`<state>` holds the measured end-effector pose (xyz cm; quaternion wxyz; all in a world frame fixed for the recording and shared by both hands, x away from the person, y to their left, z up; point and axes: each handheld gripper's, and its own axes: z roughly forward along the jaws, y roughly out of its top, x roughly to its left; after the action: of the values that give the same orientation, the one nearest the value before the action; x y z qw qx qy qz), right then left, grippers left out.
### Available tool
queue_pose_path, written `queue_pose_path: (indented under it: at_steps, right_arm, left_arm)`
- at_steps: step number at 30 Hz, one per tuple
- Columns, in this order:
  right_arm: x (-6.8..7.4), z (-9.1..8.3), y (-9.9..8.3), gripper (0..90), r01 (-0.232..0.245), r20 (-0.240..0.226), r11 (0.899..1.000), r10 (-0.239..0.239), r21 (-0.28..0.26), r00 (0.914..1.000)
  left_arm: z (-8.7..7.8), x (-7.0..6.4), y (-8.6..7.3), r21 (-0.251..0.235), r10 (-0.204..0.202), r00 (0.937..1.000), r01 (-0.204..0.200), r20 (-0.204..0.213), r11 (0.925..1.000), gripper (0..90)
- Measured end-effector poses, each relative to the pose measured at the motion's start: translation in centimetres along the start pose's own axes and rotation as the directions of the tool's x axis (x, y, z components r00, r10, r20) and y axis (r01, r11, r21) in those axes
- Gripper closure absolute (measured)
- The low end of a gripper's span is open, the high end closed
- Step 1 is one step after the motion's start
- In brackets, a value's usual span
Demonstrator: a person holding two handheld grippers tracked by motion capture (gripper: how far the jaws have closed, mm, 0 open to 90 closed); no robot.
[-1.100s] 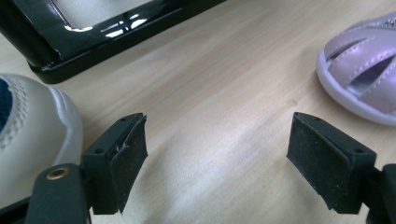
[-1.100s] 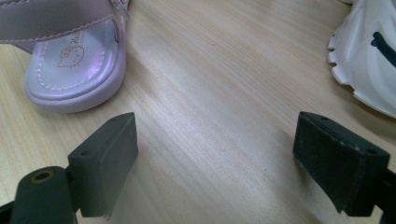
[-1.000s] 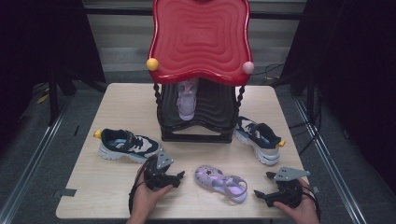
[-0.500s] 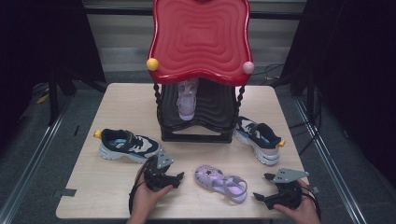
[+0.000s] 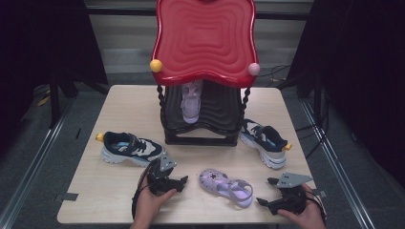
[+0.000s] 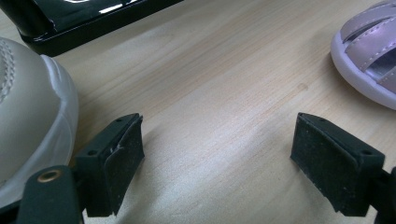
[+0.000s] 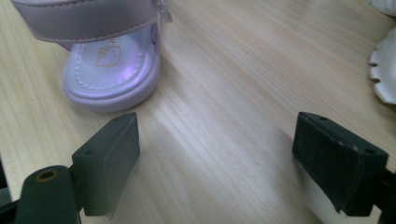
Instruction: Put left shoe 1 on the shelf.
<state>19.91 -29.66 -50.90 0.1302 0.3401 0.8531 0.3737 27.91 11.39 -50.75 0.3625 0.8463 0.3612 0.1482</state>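
A lilac sandal lies on the wooden table near the front edge, between my two grippers. My left gripper rests on the table to its left, open, with bare wood between its jaws; the sandal's toe shows ahead at the right. My right gripper sits to the sandal's right, open and holding nothing; the sandal's heel lies just ahead at the left. A second lilac sandal stands on the black rack under the red top.
A navy and white sneaker lies left of the rack, its pale toe close beside my left jaw. A matching sneaker lies right of the rack, its sole edge ahead of my right gripper.
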Motion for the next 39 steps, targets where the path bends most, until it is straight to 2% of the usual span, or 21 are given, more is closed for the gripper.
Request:
queue_pose_path:
  at_steps: [3,6,9,11,13,18,23,25,26,29,33,35,39]
  right_arm:
    - [0.4,0.1,0.2,16.2,0.006,-0.008,1.0,-0.006,0.002,0.9999]
    - [0.9,0.1,0.5,16.9,-0.01,-0.041,1.0,0.01,-0.007,0.9991]
    - [1.6,0.5,0.7,17.8,0.011,-0.075,1.0,-0.012,-0.003,0.9971]
    - [2.2,0.7,0.9,18.6,0.042,-0.079,0.999,-0.041,0.005,0.996]
    - [2.5,0.9,1.2,18.7,0.042,-0.102,0.999,-0.042,-0.002,0.9939]
    - [3.3,1.8,1.8,19.1,0.055,-0.107,0.998,-0.056,-0.011,0.9927]
    - [3.8,2.6,2.4,23.8,0.082,-0.106,0.996,-0.083,-0.02,0.9908]
    - [3.9,2.7,2.6,28.3,0.085,-0.105,0.996,-0.087,-0.024,0.9907]
    - [3.9,2.7,2.6,36.2,0.088,-0.109,0.996,-0.091,-0.034,0.9898]
    - [3.7,2.7,2.6,36.3,0.075,-0.116,0.997,-0.078,-0.033,0.9901]
    - [3.8,2.8,2.8,36.7,0.078,-0.1,0.997,-0.08,-0.023,0.9917]
    - [3.8,2.8,2.9,36.8,0.06,-0.085,0.998,-0.061,-0.02,0.9945]
    - [3.2,2.8,3.0,36.9,0.023,-0.017,0.999,-0.024,-0.027,0.9996]
  left_arm:
    - [0.0,0.0,0.0,-0.002,-0.004,1.0,0.004,0.0,1.0,16.2]
    - [0.0,0.0,0.0,0.0,-0.006,1.0,0.006,-0.001,1.0,16.1]
    - [0.0,0.1,0.0,0.005,0.004,1.0,-0.004,-0.001,1.0,16.1]
    - [0.0,0.0,0.0,0.004,-0.003,1.0,0.003,0.0,1.0,16.1]
    - [0.0,0.0,0.0,0.005,-0.005,1.0,0.005,-0.001,1.0,16.1]
    - [0.0,0.0,0.0,0.003,-0.003,1.0,0.003,0.0,1.0,16.0]
    - [0.0,0.1,0.0,0.003,-0.004,1.0,0.004,-0.002,1.0,16.2]
    - [0.0,0.1,0.0,0.004,-0.002,1.0,0.002,-0.005,1.0,16.2]
    - [0.0,0.1,0.0,0.004,-0.002,1.0,0.002,-0.006,1.0,16.2]
    - [0.0,0.1,0.0,0.005,-0.004,1.0,0.004,-0.007,1.0,16.1]
    - [0.0,0.1,0.0,0.009,-0.003,0.9999,0.004,-0.009,0.9999,16.1]
    - [0.0,0.1,0.0,0.009,-0.003,0.9999,0.003,-0.01,1.0,16.1]
    - [0.0,0.1,0.0,0.006,-0.004,0.9999,0.004,-0.01,1.0,16.1]
